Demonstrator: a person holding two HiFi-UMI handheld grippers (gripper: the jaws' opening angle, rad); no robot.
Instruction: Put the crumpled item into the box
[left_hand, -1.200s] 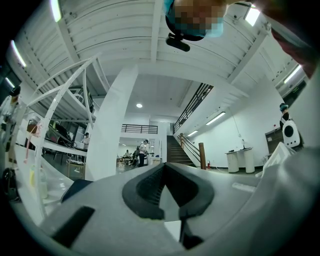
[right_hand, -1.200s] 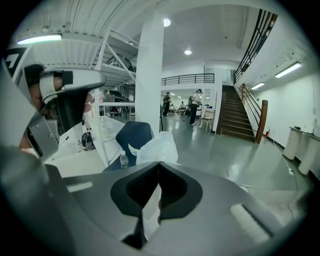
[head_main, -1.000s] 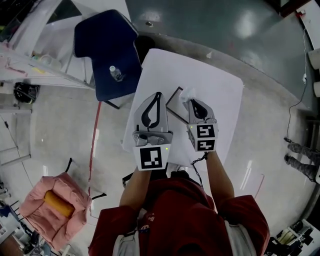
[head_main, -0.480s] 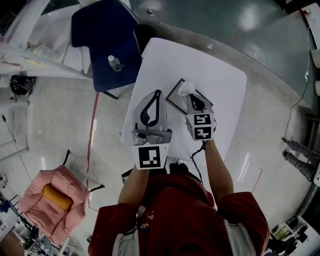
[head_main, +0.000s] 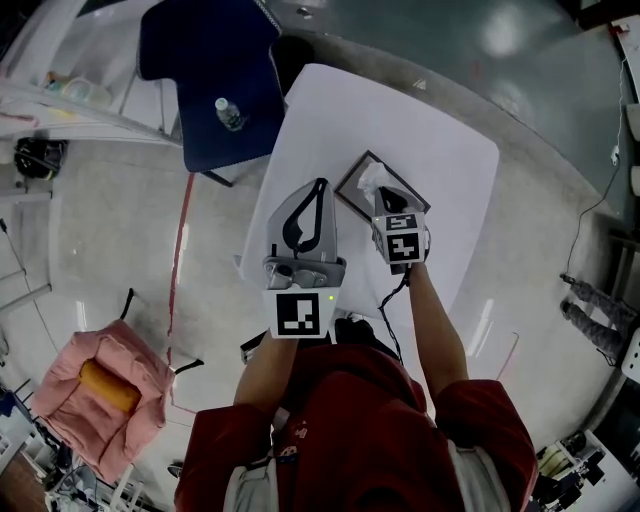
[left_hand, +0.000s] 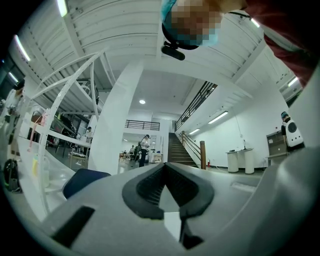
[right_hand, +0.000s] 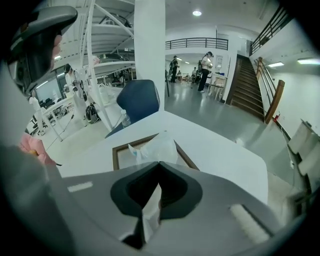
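Observation:
A crumpled white item (right_hand: 154, 148) sticks out from the tips of my right gripper (right_hand: 159, 163), which is shut on it. In the head view the crumpled item (head_main: 371, 178) hangs over the shallow dark-framed box (head_main: 352, 187) on the white table (head_main: 440, 150). The box (right_hand: 120, 150) shows just beyond the right jaws. My left gripper (head_main: 316, 185) is held to the left of the box, raised above the table, with its jaws together and nothing between them; in its own view the left gripper (left_hand: 164, 164) points out at the hall.
A blue chair (head_main: 215, 75) with a water bottle (head_main: 229, 114) on its seat stands at the table's far left. A pink bag (head_main: 95, 395) lies on the floor at the left. The table's near edge (head_main: 262, 215) runs under the left gripper.
The right gripper has carried the crumpled item a little forward and left, over the box. The left gripper has hardly moved.

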